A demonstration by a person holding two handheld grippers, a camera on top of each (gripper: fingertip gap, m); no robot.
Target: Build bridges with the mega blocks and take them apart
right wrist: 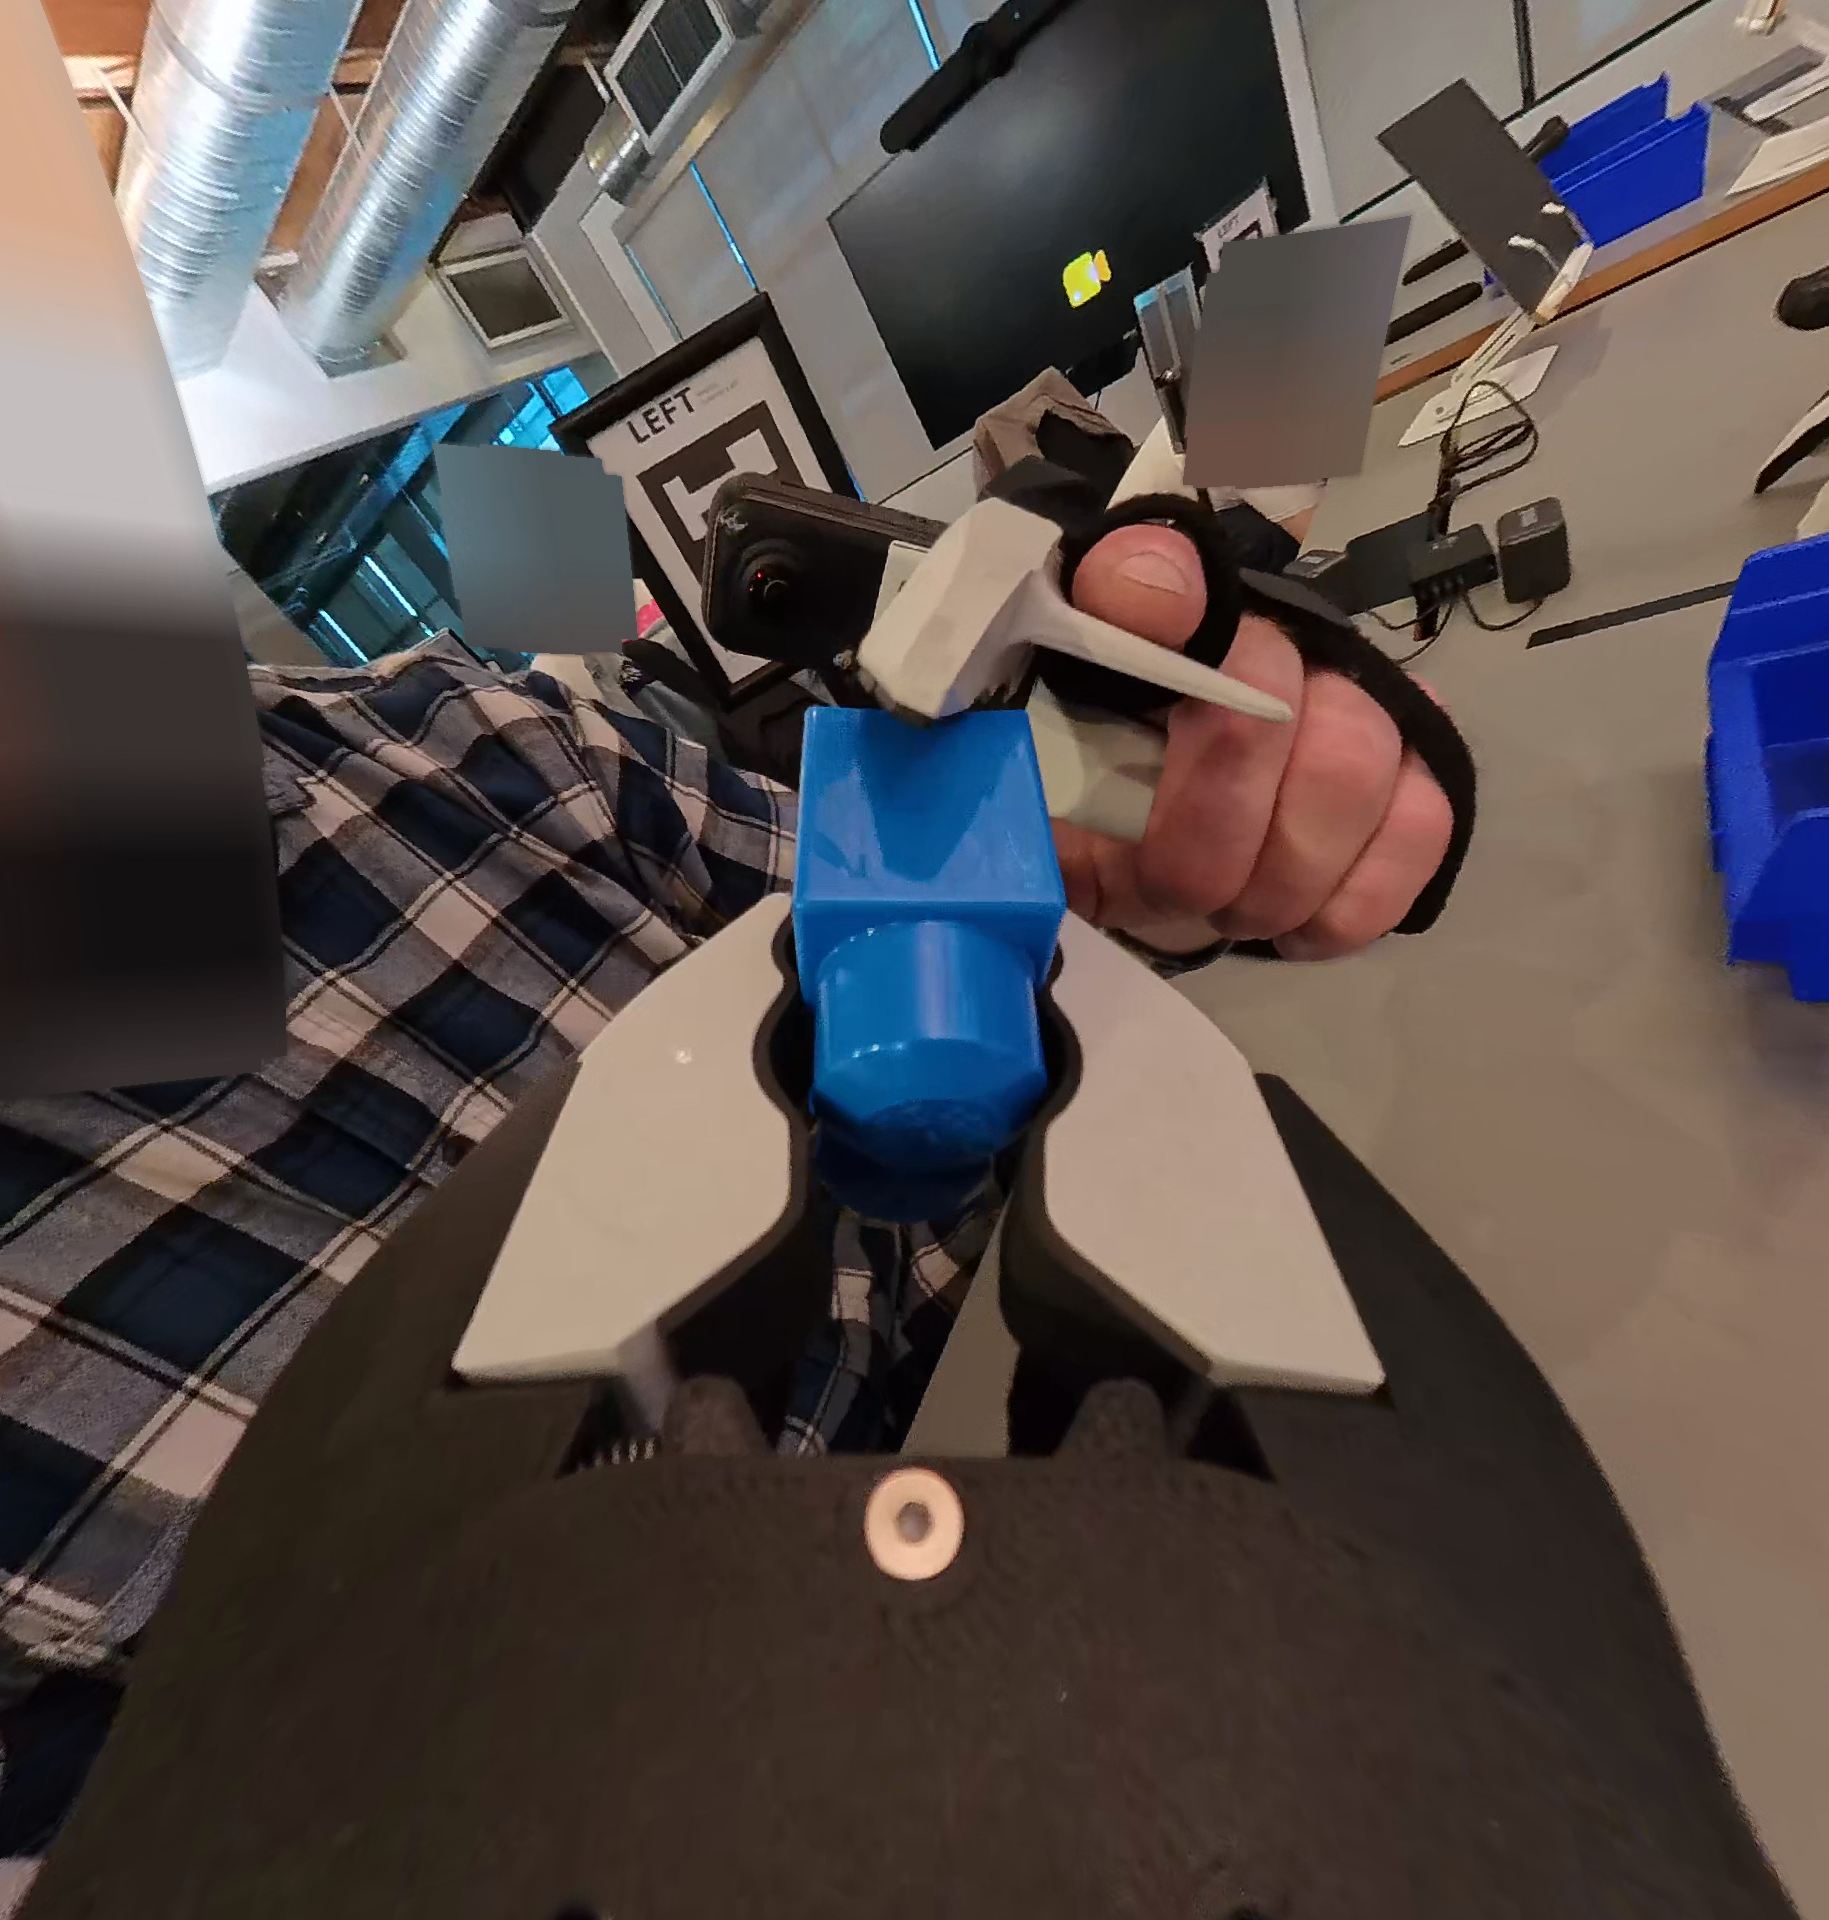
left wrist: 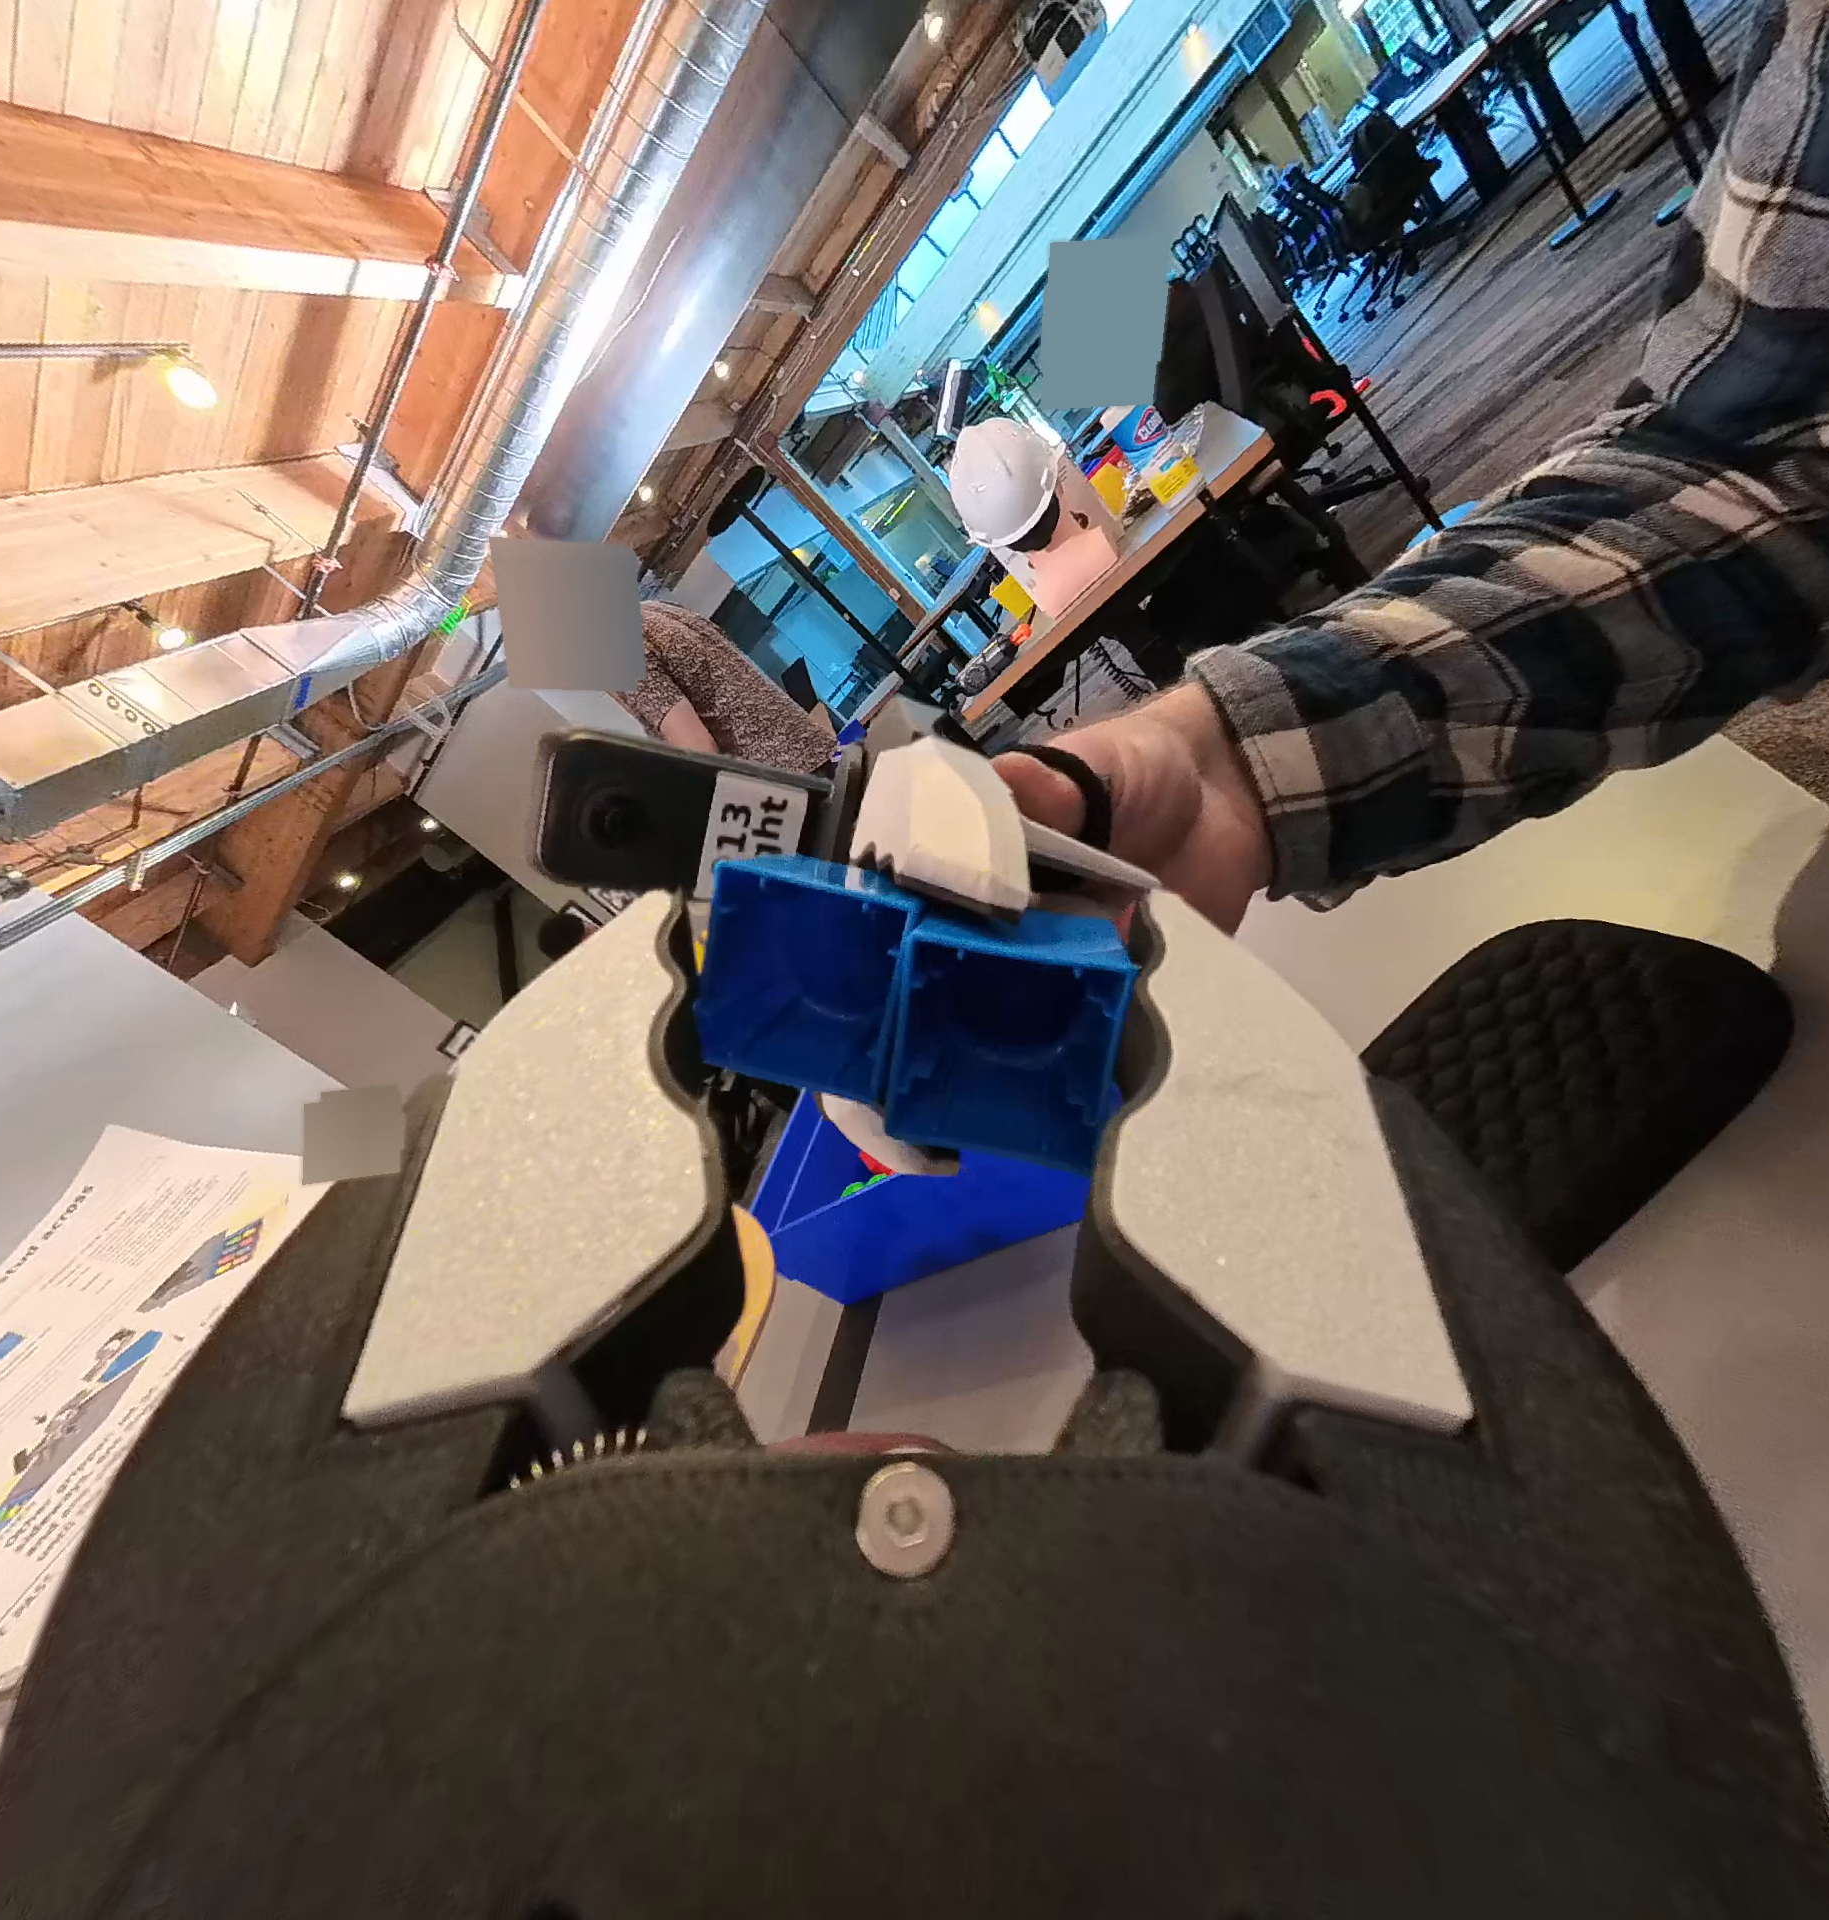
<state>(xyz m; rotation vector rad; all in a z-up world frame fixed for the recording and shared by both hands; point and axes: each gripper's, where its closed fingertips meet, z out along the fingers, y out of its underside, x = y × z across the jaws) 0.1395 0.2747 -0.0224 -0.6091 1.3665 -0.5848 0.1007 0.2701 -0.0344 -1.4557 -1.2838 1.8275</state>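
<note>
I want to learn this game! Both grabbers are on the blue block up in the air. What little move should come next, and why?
Probably open one gripper, likely the right gripper, so it lets go. Both it and the left gripper clamp the same blue block; one alone can carry it to the blue bin.

Bright, even indoor light in both views; small round ceiling spot lamps (left wrist: 189,387) glow with flare; cool daylight enters through distant windows; strong fisheye bending at the edges; the person's hand and plaid sleeve (left wrist: 1512,665) slightly motion-blurred; soft shadows only.

Glossy smooth plastic blue block (right wrist: 925,831); matt grainy grey fingers (left wrist: 567,1101); checked cloth sleeve (left wrist: 1512,644); wood ceiling (left wrist: 162,208).
</note>
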